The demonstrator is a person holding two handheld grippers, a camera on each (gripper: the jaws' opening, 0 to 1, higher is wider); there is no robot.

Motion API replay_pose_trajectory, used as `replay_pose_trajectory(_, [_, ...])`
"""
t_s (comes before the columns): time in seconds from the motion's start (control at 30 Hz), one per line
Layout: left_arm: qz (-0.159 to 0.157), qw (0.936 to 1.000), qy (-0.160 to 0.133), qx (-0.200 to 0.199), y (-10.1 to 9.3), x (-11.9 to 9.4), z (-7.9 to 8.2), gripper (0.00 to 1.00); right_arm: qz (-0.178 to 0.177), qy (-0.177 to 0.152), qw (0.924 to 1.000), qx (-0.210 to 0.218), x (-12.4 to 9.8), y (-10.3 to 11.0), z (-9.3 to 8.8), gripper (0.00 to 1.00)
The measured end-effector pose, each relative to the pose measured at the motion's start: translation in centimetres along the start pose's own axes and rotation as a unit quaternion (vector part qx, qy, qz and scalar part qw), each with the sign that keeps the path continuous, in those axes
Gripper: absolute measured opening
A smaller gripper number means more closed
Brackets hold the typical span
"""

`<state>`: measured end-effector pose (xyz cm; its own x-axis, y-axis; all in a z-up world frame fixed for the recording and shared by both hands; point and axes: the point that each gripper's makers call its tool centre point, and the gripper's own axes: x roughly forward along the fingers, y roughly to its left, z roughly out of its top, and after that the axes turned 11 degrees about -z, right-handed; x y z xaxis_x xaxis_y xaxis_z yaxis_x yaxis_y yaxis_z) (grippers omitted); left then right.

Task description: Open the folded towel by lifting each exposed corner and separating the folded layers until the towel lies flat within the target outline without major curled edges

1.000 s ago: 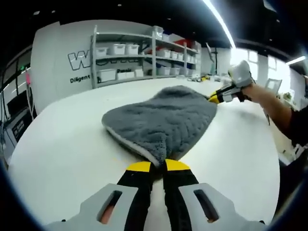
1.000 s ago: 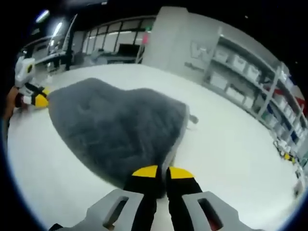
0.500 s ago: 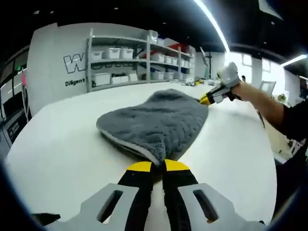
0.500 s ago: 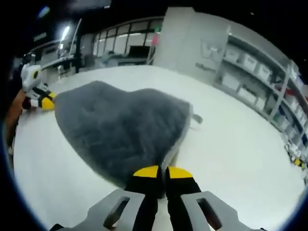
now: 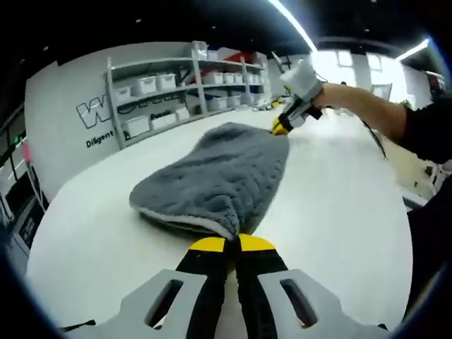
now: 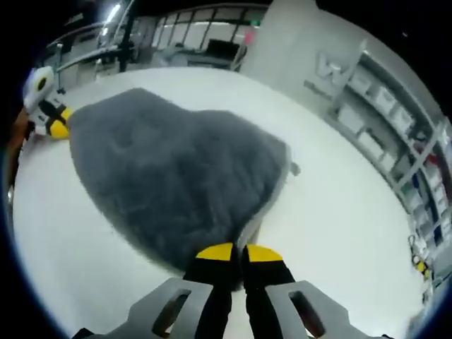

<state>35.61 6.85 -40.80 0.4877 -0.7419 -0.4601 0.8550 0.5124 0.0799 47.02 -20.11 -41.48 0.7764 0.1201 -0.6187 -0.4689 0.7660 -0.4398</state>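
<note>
A grey fluffy towel (image 5: 219, 173) with a pale underside is stretched over the white table (image 5: 339, 212), lifted between two held corners. My left gripper (image 5: 226, 245) is shut on the near corner of the towel in the left gripper view. The right gripper (image 5: 280, 128), held by a person's hand, grips the far corner there. In the right gripper view the towel (image 6: 176, 183) spreads away from my right gripper (image 6: 234, 252), which is shut on its corner. The left gripper (image 6: 55, 127) shows at the towel's far left corner.
Metal shelves (image 5: 176, 88) with white bins stand behind the table, against a wall with lettering. A person's dark sleeve (image 5: 427, 127) reaches in at the right. The white table (image 6: 339, 233) stretches wide around the towel.
Both grippers keep their hold on the towel corners. The right gripper has risen and swung leftward in the left gripper view, and the towel looks more stretched between the two.
</note>
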Motion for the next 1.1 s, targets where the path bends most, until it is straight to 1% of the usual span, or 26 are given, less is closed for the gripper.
replay_pose_trajectory(0.07, [-0.006,1.0000,0.002,0.003,-0.5,0.1,0.0,0.03,0.002,0.007,1.0000,0.000,0.4,-0.2,0.1,0.00])
replay_pose_trajectory(0.27, [-0.025,0.9996,0.010,0.009,-1.9,0.4,0.2,0.02,0.003,0.025,0.9995,-0.020,0.9,-0.4,0.3,0.00])
replay_pose_trajectory(0.53, [-0.043,0.9988,0.014,0.018,-3.5,0.8,0.5,0.02,0.011,0.043,0.9985,-0.033,1.5,-0.8,0.5,0.00])
replay_pose_trajectory(0.63, [-0.047,0.9985,0.015,0.022,-4.0,1.0,0.6,0.02,0.010,0.048,0.9978,-0.045,1.8,-0.8,0.6,0.00])
replay_pose_trajectory(0.73, [-0.052,0.9981,0.014,0.028,-4.8,1.2,0.8,0.02,0.011,0.058,0.9957,-0.072,1.9,-0.9,0.6,0.00])
replay_pose_trajectory(0.83, [-0.056,0.9978,0.015,0.032,-5.6,1.4,1.0,0.02,0.012,0.066,0.9945,-0.080,2.2,-1.0,0.8,0.00])
replay_pose_trajectory(0.97, [-0.055,0.9977,0.012,0.038,-6.6,1.8,1.3,0.02,0.012,0.069,0.9933,-0.092,2.9,-1.3,1.3,0.00])
replay_pose_trajectory(1.1, [-0.070,0.9966,0.010,0.044,-7.9,2.2,1.7,0.02,0.010,0.069,0.9929,-0.096,3.6,-1.5,1.9,0.00])
